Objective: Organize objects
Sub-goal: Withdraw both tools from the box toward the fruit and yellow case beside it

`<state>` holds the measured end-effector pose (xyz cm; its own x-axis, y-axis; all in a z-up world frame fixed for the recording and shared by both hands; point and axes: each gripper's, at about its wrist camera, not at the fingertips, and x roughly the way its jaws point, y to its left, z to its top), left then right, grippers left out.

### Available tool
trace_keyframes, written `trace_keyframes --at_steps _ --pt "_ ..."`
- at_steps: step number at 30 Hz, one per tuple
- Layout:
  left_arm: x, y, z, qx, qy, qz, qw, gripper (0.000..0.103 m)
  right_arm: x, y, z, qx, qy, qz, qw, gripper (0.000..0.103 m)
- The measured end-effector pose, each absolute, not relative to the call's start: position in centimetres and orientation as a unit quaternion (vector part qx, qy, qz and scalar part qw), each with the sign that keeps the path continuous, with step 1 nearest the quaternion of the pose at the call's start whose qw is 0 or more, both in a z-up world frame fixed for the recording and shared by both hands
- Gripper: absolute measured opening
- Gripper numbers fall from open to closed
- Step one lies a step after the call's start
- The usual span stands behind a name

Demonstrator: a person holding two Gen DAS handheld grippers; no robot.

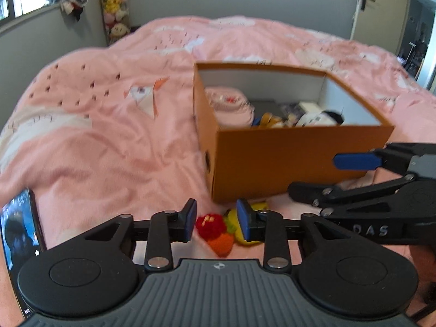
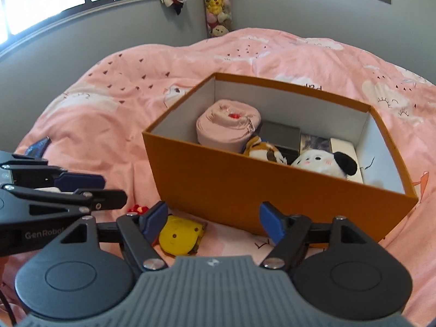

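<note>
The left tool (image 1: 216, 220) hangs part-open, holding nothing, over the knitted fruit toys (image 1: 218, 230) on the bed (image 1: 95, 136) before the orange box (image 2: 272, 190). The right tool (image 2: 212, 224), wide open, is empty. Risk: the soft blanket gets pinched along with a toy.

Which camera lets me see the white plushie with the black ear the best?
The right wrist view. It looks down into the orange box, so the white plushie shows its face and black ear sharply. In the left wrist view the same plushie is blurry and half hidden behind the box's front wall.
</note>
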<state>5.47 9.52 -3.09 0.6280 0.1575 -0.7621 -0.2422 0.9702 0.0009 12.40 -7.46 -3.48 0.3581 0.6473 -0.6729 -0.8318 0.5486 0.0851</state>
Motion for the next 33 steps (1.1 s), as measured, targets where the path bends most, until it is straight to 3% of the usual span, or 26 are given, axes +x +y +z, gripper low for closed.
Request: trace_keyframes --at_steps 8,15,26,33 --pt "5.3 11.2 -4.9 -0.091 0.447 0.105 0.883 0.045 12.7 -6.1 -5.3 -0.147 0.352 0.451 0.807 0.073" --pt "4.6 12.4 -5.0 -0.123 0.435 0.089 0.887 0.045 12.5 -4.0 -6.7 -0.173 0.374 0.471 0.780 0.052" --pt "4.8 12.9 -5.3 -0.127 0.436 0.081 0.887 0.045 12.3 -1.8 -9.4 -0.194 0.426 0.491 0.735 0.051" --pt "4.9 13.0 -5.5 -0.120 0.439 0.084 0.886 0.045 11.8 -0.3 -10.8 -0.217 0.427 0.486 0.731 0.057"
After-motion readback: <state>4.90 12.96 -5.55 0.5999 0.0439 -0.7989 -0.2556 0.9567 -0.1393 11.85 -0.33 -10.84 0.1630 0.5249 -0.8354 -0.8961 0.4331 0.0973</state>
